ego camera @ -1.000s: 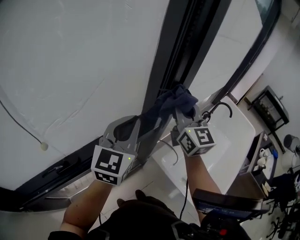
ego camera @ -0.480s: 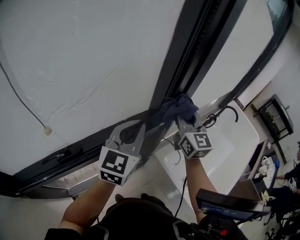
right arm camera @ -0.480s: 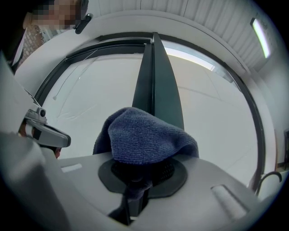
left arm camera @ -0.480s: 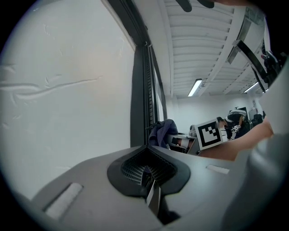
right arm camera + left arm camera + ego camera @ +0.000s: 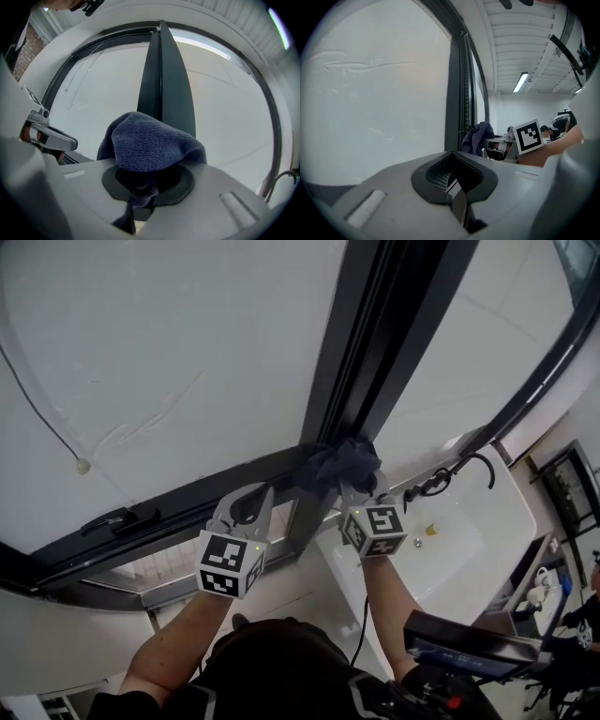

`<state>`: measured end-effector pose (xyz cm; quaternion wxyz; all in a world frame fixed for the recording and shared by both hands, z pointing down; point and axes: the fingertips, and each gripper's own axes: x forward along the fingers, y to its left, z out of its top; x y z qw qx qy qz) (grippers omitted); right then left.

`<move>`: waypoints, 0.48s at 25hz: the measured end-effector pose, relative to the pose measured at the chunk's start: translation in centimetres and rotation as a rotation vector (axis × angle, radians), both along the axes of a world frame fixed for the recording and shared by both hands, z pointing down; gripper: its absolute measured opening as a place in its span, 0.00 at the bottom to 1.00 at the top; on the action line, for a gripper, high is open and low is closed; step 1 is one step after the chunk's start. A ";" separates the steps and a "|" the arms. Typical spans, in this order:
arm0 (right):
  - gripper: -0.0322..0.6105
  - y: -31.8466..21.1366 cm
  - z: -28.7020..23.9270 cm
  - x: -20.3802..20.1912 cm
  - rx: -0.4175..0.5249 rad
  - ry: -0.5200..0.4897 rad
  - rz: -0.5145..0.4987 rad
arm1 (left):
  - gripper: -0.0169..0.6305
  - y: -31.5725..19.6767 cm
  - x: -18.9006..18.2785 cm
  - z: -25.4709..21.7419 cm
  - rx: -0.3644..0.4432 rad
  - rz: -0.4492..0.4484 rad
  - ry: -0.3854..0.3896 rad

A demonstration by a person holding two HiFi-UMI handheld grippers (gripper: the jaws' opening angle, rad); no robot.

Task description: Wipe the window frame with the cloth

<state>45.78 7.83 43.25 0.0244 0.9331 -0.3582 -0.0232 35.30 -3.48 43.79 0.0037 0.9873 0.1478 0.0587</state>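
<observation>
A dark blue cloth (image 5: 342,465) is bunched against the foot of the dark upright window frame (image 5: 375,343), where it meets the lower rail. My right gripper (image 5: 354,486) is shut on the cloth (image 5: 150,145), which bulges over its jaws in front of the frame (image 5: 161,84). My left gripper (image 5: 251,504) hovers just left of the upright, beside the lower rail, its jaws together with nothing between them. From the left gripper view the cloth (image 5: 478,138) hangs on the frame (image 5: 457,93) ahead, with the right gripper's marker cube (image 5: 529,136) behind it.
A white basin (image 5: 487,521) with a black tap (image 5: 473,465) lies at the lower right. A window handle (image 5: 117,518) sits on the lower rail at the left. A thin cord ending in a small ball (image 5: 82,465) runs over the white pane.
The cloth and right gripper have slid a little down the upright toward the lower rail. The left gripper has stayed beside them, and the head view has drawn back.
</observation>
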 end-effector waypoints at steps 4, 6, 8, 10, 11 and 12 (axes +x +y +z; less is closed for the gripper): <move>0.13 -0.1 1.9 0.0 -0.008 -0.029 -0.021 | 0.02 0.2 -0.5 2.1 0.015 -0.023 -0.037; 0.13 -0.2 2.7 0.1 -0.018 -0.041 -0.033 | 0.02 0.3 -0.9 2.9 0.017 -0.031 -0.051; 0.13 -0.2 3.4 0.1 -0.024 -0.054 -0.046 | 0.02 0.4 -1.4 3.7 0.013 -0.047 -0.068; 0.13 -0.2 4.1 0.2 -0.024 -0.063 -0.052 | 0.02 0.6 -1.9 4.3 0.010 -0.059 -0.082; 0.13 -0.2 4.4 0.2 -0.023 -0.067 -0.054 | 0.02 0.7 -2.1 4.5 0.005 -0.065 -0.090; 0.13 -0.2 4.7 0.2 -0.025 -0.072 -0.056 | 0.02 0.7 -2.4 4.7 -0.002 -0.074 -0.099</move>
